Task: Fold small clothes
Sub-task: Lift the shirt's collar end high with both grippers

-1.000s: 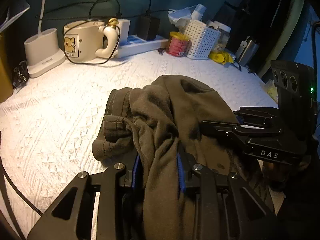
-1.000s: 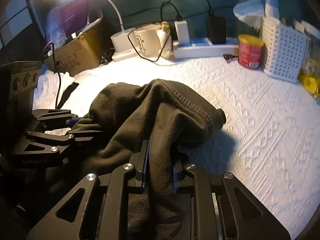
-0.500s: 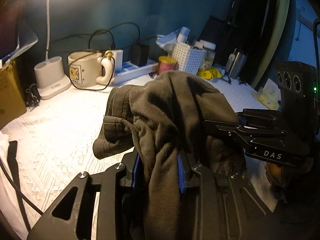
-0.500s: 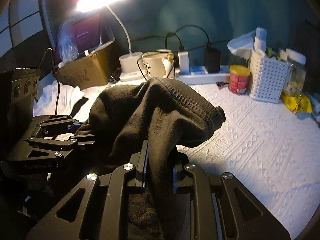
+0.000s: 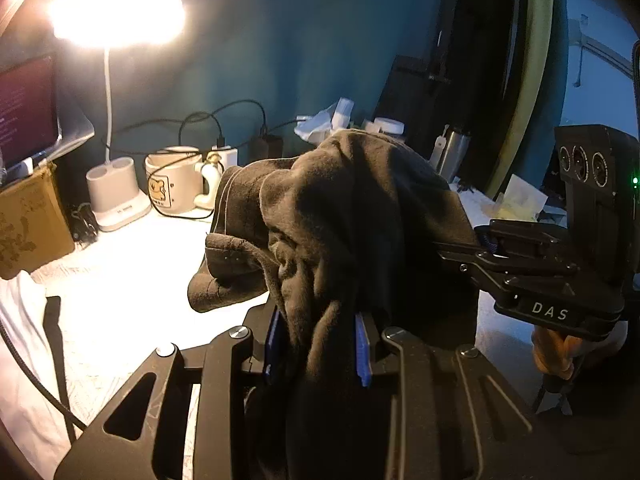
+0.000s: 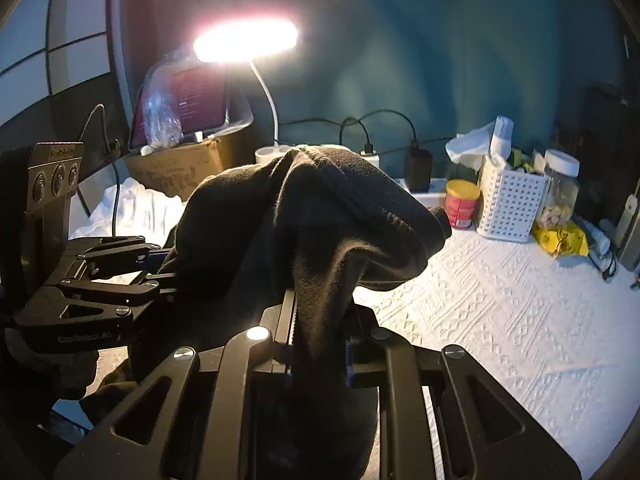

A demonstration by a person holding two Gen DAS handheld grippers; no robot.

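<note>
The dark brown garment [image 5: 352, 216] hangs bunched in the air above the tabletop [image 6: 520, 304], which is covered by a white textured cloth. The left tool [image 5: 318, 344] is clamped on a fold of it, the fabric pinched between its blue pads. The right tool [image 6: 320, 344] grips another fold the same way, and the cloth arches up between the two. A ribbed hem droops over the middle of the tabletop. Along the far edge stand a lit desk lamp [image 6: 246, 46], a cream mug [image 5: 174, 184], a power strip with chargers, a red tin [image 6: 462, 204] and a white basket [image 6: 510, 204]. A cardboard box [image 5: 28, 220] sits at the far left corner.
</note>
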